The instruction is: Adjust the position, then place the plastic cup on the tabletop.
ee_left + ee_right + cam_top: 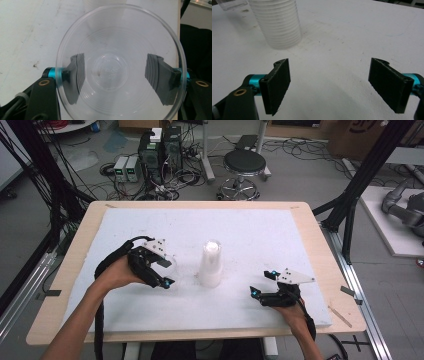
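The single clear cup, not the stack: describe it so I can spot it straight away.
On the white table top, look left of the upside-down stack of cups standing at the middle. The single clear cup sits clamped between the left gripper pads. Unlike the stack, it is alone, see-through and held off the table.

White-topped table (260,227) — stack of clear cups (210,264) upright mid-surface

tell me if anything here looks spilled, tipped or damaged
Nothing stands out. The stack of cups stands upright on the white table, and the clear cup in the left gripper looks whole. The white surface carries only small scuffs and specks.
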Demonstrator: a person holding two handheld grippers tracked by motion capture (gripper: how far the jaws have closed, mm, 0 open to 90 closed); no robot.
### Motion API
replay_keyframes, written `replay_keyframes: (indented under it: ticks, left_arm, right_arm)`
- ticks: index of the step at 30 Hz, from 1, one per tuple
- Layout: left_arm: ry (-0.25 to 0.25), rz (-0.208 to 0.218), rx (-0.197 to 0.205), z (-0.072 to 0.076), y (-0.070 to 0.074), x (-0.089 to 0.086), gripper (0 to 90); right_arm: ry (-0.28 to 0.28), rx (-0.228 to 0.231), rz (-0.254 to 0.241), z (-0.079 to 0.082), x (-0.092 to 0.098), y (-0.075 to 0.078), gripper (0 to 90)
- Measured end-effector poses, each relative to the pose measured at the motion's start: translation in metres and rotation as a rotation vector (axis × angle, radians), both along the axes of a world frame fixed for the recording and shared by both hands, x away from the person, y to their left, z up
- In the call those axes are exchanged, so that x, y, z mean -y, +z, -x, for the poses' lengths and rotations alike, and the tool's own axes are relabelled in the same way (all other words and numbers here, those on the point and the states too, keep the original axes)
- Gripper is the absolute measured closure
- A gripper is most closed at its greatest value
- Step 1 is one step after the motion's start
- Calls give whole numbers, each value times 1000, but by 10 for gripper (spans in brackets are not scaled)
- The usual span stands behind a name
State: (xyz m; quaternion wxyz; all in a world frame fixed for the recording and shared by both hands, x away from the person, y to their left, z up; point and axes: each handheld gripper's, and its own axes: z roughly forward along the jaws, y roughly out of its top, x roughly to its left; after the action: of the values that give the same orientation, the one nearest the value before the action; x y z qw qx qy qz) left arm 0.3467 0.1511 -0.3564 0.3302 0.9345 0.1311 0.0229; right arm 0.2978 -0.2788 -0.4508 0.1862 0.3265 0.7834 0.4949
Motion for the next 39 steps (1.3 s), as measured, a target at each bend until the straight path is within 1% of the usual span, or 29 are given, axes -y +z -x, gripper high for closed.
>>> replay_keyframes:
  ticks: [2,3,5,7,12,14,15,16,18,19,21,23,26,27,29,32,34,35,36,38,39]
  left_arm:
    - [-6,-13,-7,-1,0,-1,325]
    - [-3,-15,-5,-1,0,0,325]
    - [1,-19,-12,-1,-1,0,325]
    - [-3,-24,-9,-2,-1,0,325]
    - [4,-17,-4,-1,-1,0,325]
    - [8,-17,-7,-1,-1,0,326]
    - [0,-25,-8,-2,-1,-1,326]
    - [8,-18,-8,-2,-1,0,326]
    - [12,-25,-6,-3,-2,0,325]
    - [11,-26,-13,-4,-2,1,326]
    - [14,-31,-13,-4,-4,2,326]
    - [15,-47,-14,-6,-5,3,326]
    - [27,-57,-19,-9,-7,4,326]
    - [27,-70,-19,-10,-8,5,326]
    - [36,-83,-20,-13,-11,7,325]
    - [45,-99,-25,-16,-15,11,326]
    - [51,-108,-33,-18,-17,12,326]
    - [58,-104,-37,-19,-18,12,326]
    - [54,-110,-37,-20,-18,13,326]
    - [62,-124,-30,-21,-19,14,326]
    - [70,-127,-34,-21,-21,15,326]
  right_arm:
    - [-1,-2,1,0,0,-1,175]
    - [-2,-9,3,-1,0,-1,175]
    - [-4,-3,-2,-1,0,-1,175]
    - [-8,-9,-8,-1,0,-1,175]
    - [-3,5,-4,-1,0,-1,175]
    - [-6,-1,-6,0,0,-1,175]
    - [-5,-1,-6,0,1,-1,175]
    - [-5,0,-6,0,1,-1,175]
    - [-6,0,-6,0,1,-1,175]
    - [-6,3,-5,0,1,-1,175]
    - [-9,-1,-5,0,0,-1,175]
    - [-4,-1,2,-1,0,-1,175]
    - [-4,-10,0,-1,0,-1,175]
    - [-4,-5,1,-1,0,-1,175]
    - [-6,-11,0,-2,0,-1,175]
    - [-2,-3,4,-2,0,-1,175]
    - [-4,-9,4,-1,0,-1,175]
    - [-3,-8,5,-1,0,-1,176]
    - [-1,-6,6,-1,0,-1,175]
    - [-3,-9,5,-1,-1,-1,175]
    - [-3,-10,5,-1,-1,-1,175]
